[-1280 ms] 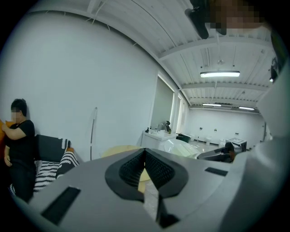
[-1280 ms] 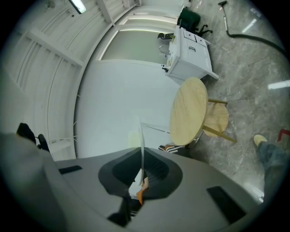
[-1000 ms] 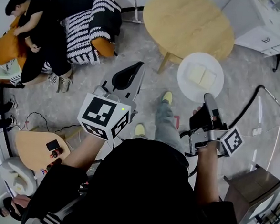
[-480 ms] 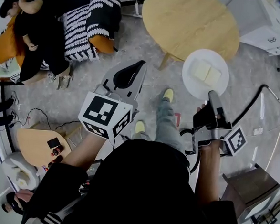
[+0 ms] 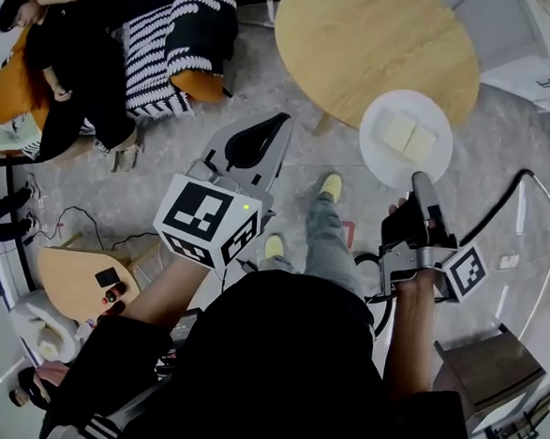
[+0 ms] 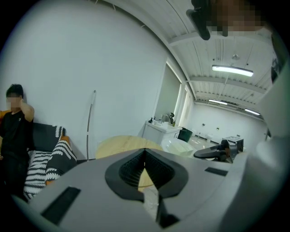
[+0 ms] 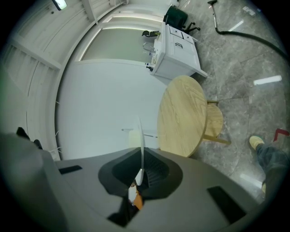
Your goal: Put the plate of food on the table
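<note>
The right tongs (image 5: pixel 418 184) are closed on the near rim of a round white plate (image 5: pixel 380 163). Seen edge-on in the right gripper view, that rim is a thin sliver between the grey jaws. Two pale yellow square slices of food (image 5: pixel 406 139) lie flat on the plate. It hangs in the air, its far edge overlapping the rim of the round, light wooden tabletop (image 5: pixel 363 42) in the head view. The left tongs (image 5: pixel 278 125) are closed and empty, their black ribbed pads (image 6: pixel 129 170) meeting at the tip.
</note>
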`<state>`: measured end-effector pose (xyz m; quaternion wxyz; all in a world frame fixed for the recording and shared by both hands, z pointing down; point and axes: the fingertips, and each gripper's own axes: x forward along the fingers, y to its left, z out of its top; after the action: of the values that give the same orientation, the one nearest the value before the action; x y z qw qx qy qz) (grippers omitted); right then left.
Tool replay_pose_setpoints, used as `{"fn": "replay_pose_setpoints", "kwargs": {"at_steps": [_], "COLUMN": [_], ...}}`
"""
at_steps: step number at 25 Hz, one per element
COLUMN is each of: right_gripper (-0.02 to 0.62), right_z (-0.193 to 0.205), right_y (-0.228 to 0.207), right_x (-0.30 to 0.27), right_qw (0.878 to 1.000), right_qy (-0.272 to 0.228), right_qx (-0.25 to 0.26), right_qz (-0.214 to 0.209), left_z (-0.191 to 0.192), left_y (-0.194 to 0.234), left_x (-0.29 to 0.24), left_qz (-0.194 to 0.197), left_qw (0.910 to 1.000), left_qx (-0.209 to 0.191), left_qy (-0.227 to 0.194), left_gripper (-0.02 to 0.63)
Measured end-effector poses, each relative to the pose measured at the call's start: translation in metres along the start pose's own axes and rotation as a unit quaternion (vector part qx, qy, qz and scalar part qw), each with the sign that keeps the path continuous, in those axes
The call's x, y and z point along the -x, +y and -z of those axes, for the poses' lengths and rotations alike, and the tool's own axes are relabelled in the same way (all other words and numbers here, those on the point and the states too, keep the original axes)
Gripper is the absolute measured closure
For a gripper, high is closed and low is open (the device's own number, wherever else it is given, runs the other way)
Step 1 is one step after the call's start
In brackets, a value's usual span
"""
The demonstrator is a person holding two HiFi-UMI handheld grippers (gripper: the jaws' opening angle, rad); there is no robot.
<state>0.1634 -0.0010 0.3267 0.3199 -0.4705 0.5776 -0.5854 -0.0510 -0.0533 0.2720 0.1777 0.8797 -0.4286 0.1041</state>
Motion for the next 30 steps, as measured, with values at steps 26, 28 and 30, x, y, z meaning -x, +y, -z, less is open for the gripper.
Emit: {"fn": "replay_pose_setpoints", "kwargs": {"at_steps": [26,28,30], "right_gripper": [0.580,0.580,0.580], "right_z": [-0.053,-0.053,-0.054], "right_y": [-0.009,-0.012,-0.014], "right_x": [-0.032,-0.033,-0.033], "right_qw": [0.997,0.996,0.996], "right_qy": [0.072,0.078,0.082], "right_qx": [-0.004,-0.003,-0.004], "right_qz": [-0.033,-0.034,-0.035], "left_z": [-0.053,-0.051,-0.050], "left_y": [-0.038,-0.037,-0.035], "left_x": [-0.082,-0.081,-0.079], "left_qz": [-0.033,-0.038,-0.042], "left_qw": [0.9984,0.9984,0.9983], "left_qx": [-0.045,-0.042,-0.039], "left_qy": [-0.008,-0.007,-0.007], "left_gripper": [0.599,0.600,0.600]}}
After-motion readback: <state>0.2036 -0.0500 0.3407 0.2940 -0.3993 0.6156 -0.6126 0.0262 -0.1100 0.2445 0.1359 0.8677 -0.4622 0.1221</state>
